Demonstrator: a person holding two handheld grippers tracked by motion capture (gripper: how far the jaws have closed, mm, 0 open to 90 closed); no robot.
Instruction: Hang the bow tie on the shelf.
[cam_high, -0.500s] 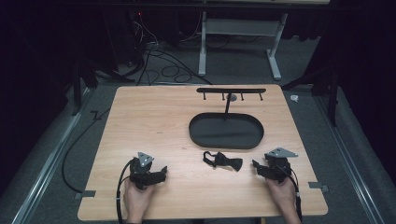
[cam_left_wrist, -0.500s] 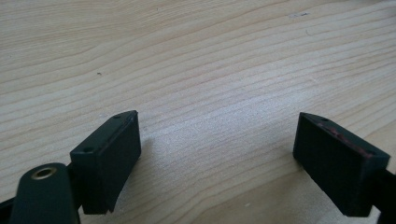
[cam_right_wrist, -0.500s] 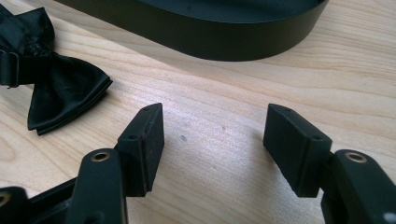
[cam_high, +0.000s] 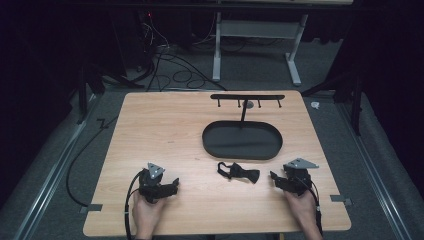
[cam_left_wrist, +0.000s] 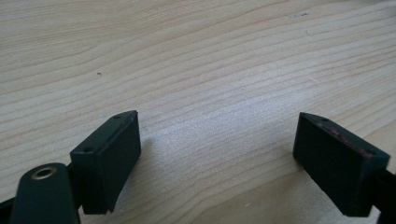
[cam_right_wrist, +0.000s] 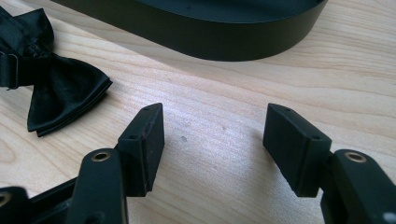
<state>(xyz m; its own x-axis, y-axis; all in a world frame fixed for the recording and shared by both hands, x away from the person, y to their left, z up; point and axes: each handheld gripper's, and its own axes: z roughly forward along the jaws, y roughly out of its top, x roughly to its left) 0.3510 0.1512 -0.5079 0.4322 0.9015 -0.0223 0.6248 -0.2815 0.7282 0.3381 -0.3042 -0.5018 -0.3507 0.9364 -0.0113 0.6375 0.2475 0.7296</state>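
Bow tie (cam_high: 239, 173) lies near-centre on counter (cam_high: 165, 135), before oval tray (cam_high: 242, 140); left gripper (cam_high: 168, 188) and right gripper (cam_high: 274, 179) both released, empty; limp strap risks snagging or slipping from a shallow pinch.

Your forearms cut off by the high view's bottom edge, bow tie (cam_right_wrist: 51, 84) cropped at the right gripper view's left edge, tray (cam_right_wrist: 210, 32) cropped at its top, hooks (cam_high: 248, 104) too small to tell

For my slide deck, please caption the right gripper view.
Open right gripper low over wooden table, black bow tie to its left, black oval tray beyond.
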